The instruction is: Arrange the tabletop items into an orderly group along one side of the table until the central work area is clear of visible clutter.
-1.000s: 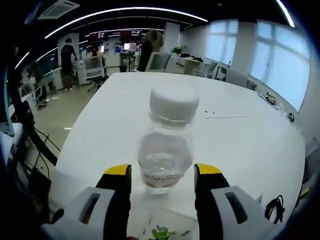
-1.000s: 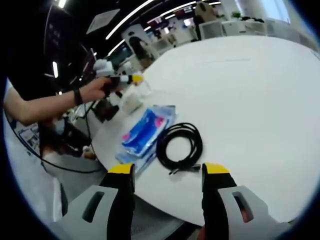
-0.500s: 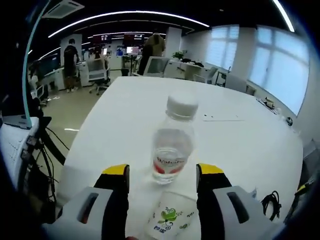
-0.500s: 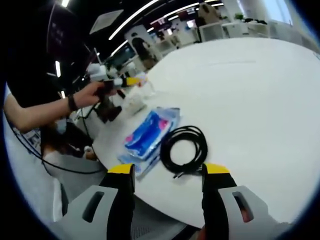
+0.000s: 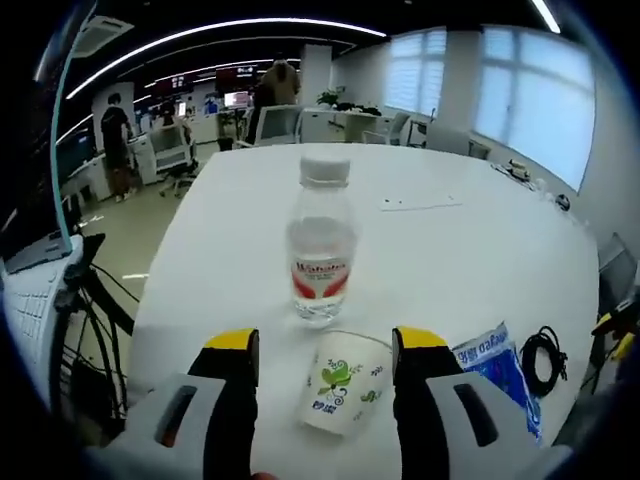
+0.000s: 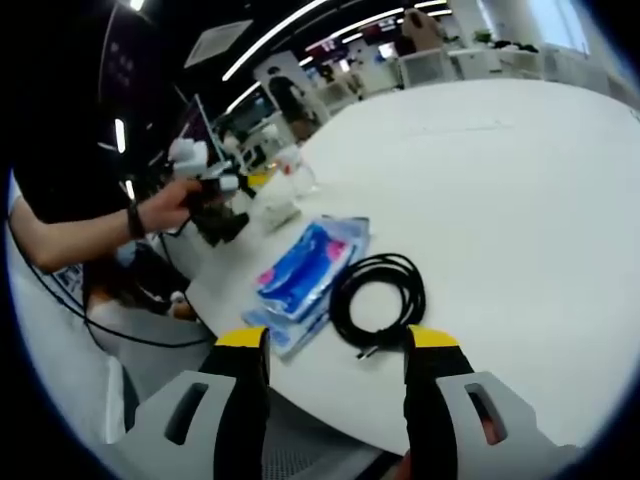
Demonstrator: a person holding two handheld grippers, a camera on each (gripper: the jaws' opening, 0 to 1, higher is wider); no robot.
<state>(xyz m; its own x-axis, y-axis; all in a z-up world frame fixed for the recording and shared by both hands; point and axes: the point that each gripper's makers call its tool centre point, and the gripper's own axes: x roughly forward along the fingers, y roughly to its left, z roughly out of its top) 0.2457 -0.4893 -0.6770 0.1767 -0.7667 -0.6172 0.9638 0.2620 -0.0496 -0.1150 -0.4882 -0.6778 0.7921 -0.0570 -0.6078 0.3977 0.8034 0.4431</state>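
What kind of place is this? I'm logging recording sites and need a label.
Most likely an open-plan office. A large white table stands in front of rows of desks with monitors, office chairs and long ceiling strip lights, and big windows line one wall.

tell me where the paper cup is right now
In the left gripper view the paper cup lies on its side between the open jaws, just in front of the upright water bottle.

White cup point(image 5: 342, 383), green print; black cable point(image 6: 380, 303)
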